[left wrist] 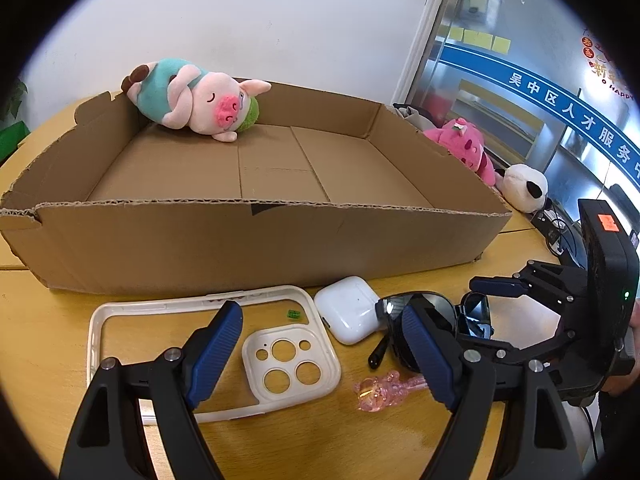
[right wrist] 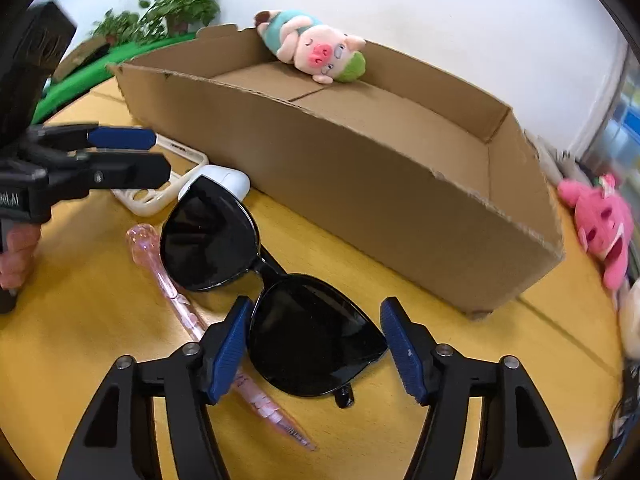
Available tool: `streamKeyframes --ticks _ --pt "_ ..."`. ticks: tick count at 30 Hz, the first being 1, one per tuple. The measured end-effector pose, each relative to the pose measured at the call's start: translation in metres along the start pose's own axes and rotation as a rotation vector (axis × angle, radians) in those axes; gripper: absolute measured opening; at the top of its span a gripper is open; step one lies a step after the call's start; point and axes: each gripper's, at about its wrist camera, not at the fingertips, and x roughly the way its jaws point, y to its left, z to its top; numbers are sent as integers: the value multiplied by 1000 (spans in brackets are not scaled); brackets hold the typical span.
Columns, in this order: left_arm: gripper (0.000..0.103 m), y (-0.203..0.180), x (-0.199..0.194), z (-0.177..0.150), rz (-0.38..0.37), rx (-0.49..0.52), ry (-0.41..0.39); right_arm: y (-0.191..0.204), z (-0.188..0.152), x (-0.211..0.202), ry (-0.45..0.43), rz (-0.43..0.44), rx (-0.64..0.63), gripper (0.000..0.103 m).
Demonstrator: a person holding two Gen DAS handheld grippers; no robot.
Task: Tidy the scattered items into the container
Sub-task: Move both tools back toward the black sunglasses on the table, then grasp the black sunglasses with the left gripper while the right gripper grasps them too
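On the yellow desk (right wrist: 100,320), just in front of the cardboard box (right wrist: 360,168), we are lowering our right tool (right wrist: 316,344) over a pair of black sunglasses (right wrist: 256,276). Its blue pads are standing either side of the nearer lens, spread and not yet pressing. Our left tool (left wrist: 324,356) is hovering spread above a white phone case (left wrist: 292,364), gripping nothing.

We are judging the risks. The lens is smooth and curved, so the pads may be slipping off as they close. The left pad (right wrist: 230,350) is sitting over a pink pen (right wrist: 192,320) that runs under the sunglasses, so the pen may be getting pinched or dragged along. The far lens is touching a white earbud case (right wrist: 224,180), which a lift could be nudging.

The sunglasses are lying lens-up, their long axis running diagonally from the earbud case toward us, roughly parallel to the box's near wall.
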Motion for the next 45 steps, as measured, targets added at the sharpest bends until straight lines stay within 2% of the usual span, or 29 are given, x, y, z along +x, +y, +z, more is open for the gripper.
streamKeyframes --ticks 3,6,8,11,18,23,25,26,27,33,37,39,45 --pt "82 1 3 0 2 -15 12 -1 -3 -6 -2 -16 46 65" --pt "82 -3 3 -1 -6 -28 33 -11 -5 -17 -27 26 174 59" --pt "82 -6 -1 1 -87 -77 41 -20 -8 -22 -39 55 273 55" --pt "82 -13 -1 5 -231 -152 69 -17 -10 -24 -37 41 300 55" --pt "82 -24 34 -9 -350 -310 224 0 -17 -33 -34 52 312 55" --pt "78 -29 41 -10 -415 -387 236 2 -25 -41 -65 105 358 51" --pt "67 -29 43 -10 -427 -408 242 7 -25 -44 -74 117 345 41" --pt "52 -29 45 -10 -431 -415 251 11 -25 -45 -70 120 329 34" --pt "43 -29 47 -9 -434 -419 259 15 -25 -44 -60 122 314 34" --pt "41 -33 48 -10 -436 -388 275 27 -30 -32 -10 149 302 38" --pt "39 -34 49 -8 -435 -370 275 26 -30 -31 -8 162 307 38" --pt "39 -35 50 -7 -438 -366 273 27 -29 -30 -3 149 296 34" --pt "39 -42 50 -2 -423 -337 277 25 -29 -32 3 138 295 34"
